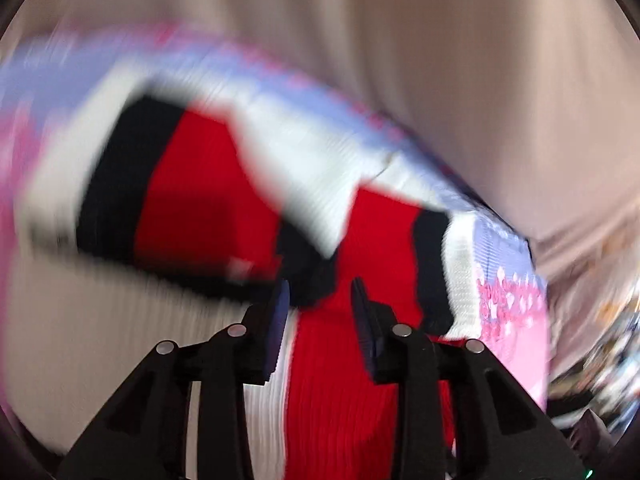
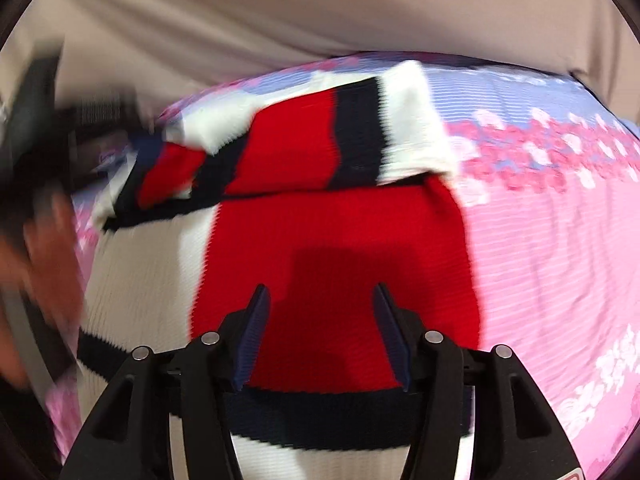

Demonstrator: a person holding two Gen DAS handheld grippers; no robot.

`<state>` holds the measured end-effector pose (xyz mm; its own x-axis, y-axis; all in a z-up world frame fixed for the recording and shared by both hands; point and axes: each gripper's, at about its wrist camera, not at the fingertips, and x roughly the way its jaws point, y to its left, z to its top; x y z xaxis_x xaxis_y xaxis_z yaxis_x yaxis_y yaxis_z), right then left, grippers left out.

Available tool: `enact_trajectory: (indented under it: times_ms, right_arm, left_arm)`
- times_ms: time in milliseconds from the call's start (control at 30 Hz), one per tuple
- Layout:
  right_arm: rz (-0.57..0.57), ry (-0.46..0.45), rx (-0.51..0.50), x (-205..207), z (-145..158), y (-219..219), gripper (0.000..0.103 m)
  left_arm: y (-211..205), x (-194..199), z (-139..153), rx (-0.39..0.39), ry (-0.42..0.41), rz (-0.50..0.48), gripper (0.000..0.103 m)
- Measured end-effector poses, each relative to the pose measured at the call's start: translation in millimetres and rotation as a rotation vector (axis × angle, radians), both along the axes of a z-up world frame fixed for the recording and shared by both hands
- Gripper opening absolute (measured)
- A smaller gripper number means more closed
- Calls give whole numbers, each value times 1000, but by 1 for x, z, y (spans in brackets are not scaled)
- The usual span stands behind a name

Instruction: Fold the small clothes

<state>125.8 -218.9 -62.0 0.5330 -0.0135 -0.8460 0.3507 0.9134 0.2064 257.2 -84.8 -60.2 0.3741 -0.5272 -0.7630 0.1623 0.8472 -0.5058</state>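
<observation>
- Sweater, knit in red, white and black blocks, lies spread on a bed sheet printed pink and lilac with small blossoms.
- From my right wrist camera, the right hand-held gripper hangs over the red body panel, near the black band at the hem; its jaws stand apart with only cloth showing between them, nothing pinched.
- I see both sleeves folded across the upper part of the garment there, the right-hand one ending in a black stripe and a white cuff.
- From my left wrist camera, the left hand-held gripper points at the sweater from close in, its jaws released with a gap between the pads and red knit visible through the gap.
- That view is heavily blurred; I make out a sleeve lying slantwise above the fingertips, but cannot tell whether the pads touch the fabric.
- At the left edge of the right view I see a blurred dark shape, the other gripper, with a hand behind it.
- Beige cloth fills the background beyond the bed sheet.
</observation>
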Motion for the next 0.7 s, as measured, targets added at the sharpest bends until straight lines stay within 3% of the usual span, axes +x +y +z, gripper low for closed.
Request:
enact_trajectory:
  times_ms: [100, 167, 233, 333, 433, 500, 600, 667, 700]
  right_arm:
    - [1, -19, -15, 0, 4, -15, 56]
    - [13, -35, 33, 11, 6, -23, 57]
    - [19, -72, 113, 35, 9, -30, 59]
    - [38, -85, 156, 81, 9, -25, 60]
    - [123, -78, 47, 132, 13, 6, 61]
    - [218, -59, -56, 164, 13, 36, 64]
    - [339, -12, -252, 203, 1, 78, 63]
    - [373, 5, -388, 219, -8, 96, 55]
    - [383, 13, -420, 226, -11, 100, 13]
  left_arm:
    - [50, 4, -15, -60, 30, 181, 35]
    - [85, 18, -15, -87, 23, 287, 42]
    - [113, 29, -16, -115, 35, 381, 49]
    - [138, 50, -28, -143, 98, 486, 50]
    - [159, 61, -44, -172, 176, 582, 45]
    - [176, 62, -45, -188, 182, 618, 37]
    - [176, 65, -44, -129, 164, 605, 18]
    - [175, 67, -42, -84, 150, 591, 12]
    - [176, 68, -38, -70, 148, 589, 11]
